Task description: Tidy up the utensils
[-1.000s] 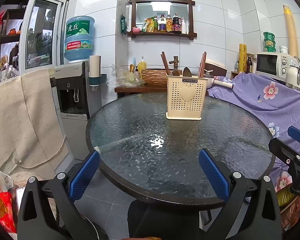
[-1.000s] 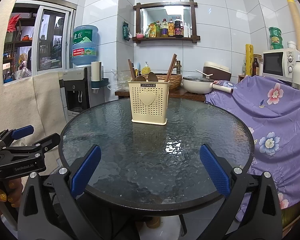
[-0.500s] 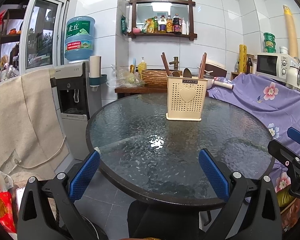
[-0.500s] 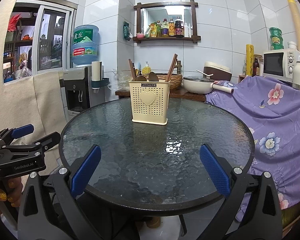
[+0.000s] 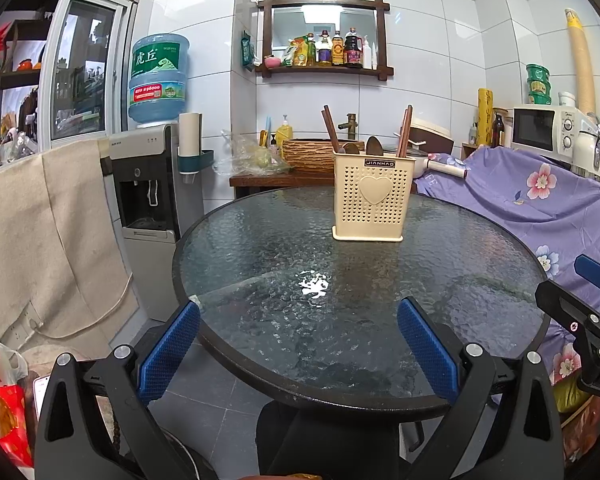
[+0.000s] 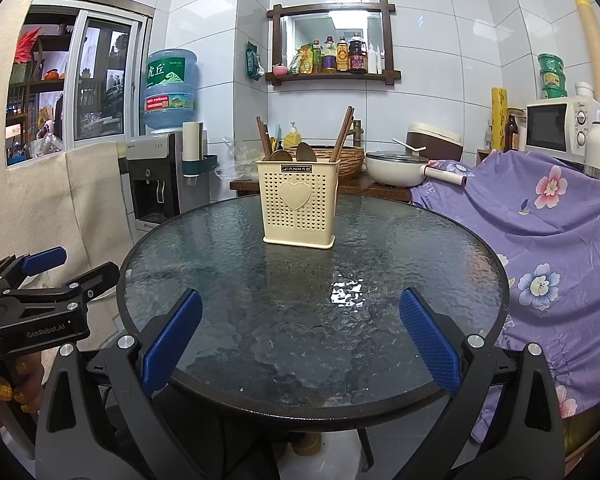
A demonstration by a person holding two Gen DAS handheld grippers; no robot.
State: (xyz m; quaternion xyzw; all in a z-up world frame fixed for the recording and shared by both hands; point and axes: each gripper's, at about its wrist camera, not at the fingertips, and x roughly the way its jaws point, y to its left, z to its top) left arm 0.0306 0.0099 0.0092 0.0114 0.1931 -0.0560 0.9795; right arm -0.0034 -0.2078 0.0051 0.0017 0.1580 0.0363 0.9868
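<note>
Glass round table fills the view, bare but for a cream utensil holder marked "JIANHAO" at its far side, chopsticks and spoons standing inside. Left gripper and right gripper hover level at the near rim, both spread wide, empty; "GenRobot.AI" reads on the left one.

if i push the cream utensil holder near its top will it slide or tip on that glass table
Probably tips: the utensil holder is taller than it is wide, and the chopsticks lean out above its rim. Its perforated plastic walls suggest it is light. Pushed low, it would likely slide on the glass table.
</note>
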